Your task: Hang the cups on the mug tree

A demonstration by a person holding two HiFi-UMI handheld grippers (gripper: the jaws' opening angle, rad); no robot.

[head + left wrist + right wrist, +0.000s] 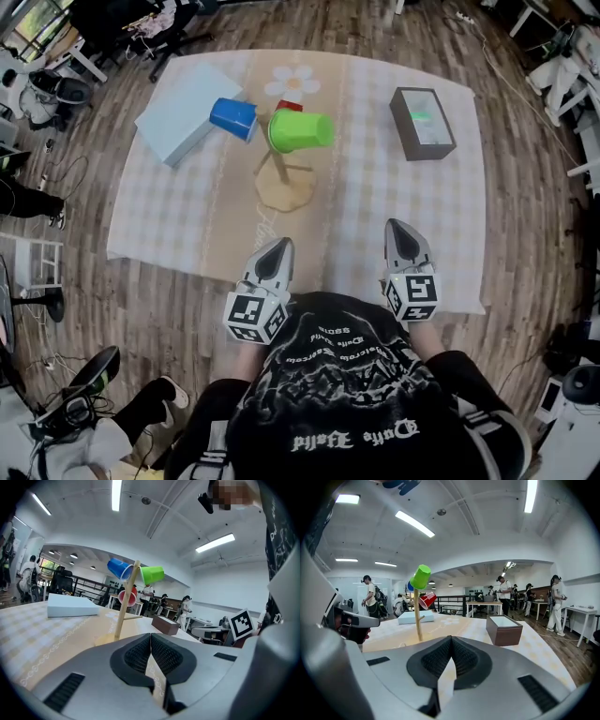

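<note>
A wooden mug tree (281, 172) stands mid-table on a round base. Three cups hang on it: a green cup (300, 130), a blue cup (233, 118) and a red cup (290, 106) mostly hidden behind the green one. The left gripper view shows the mug tree (125, 603) with the blue cup (118, 567), green cup (152, 574) and red cup (126, 597). My left gripper (277, 248) and right gripper (400, 231) sit at the table's near edge, both shut and empty, well short of the tree. In the right gripper view the green cup (420, 576) tops the tree.
A pale blue flat box (186, 112) lies at the back left. A brown open box (422, 122) stands at the back right. The checked tablecloth (375, 211) has a flower print (292, 82) behind the tree. People and desks fill the room around.
</note>
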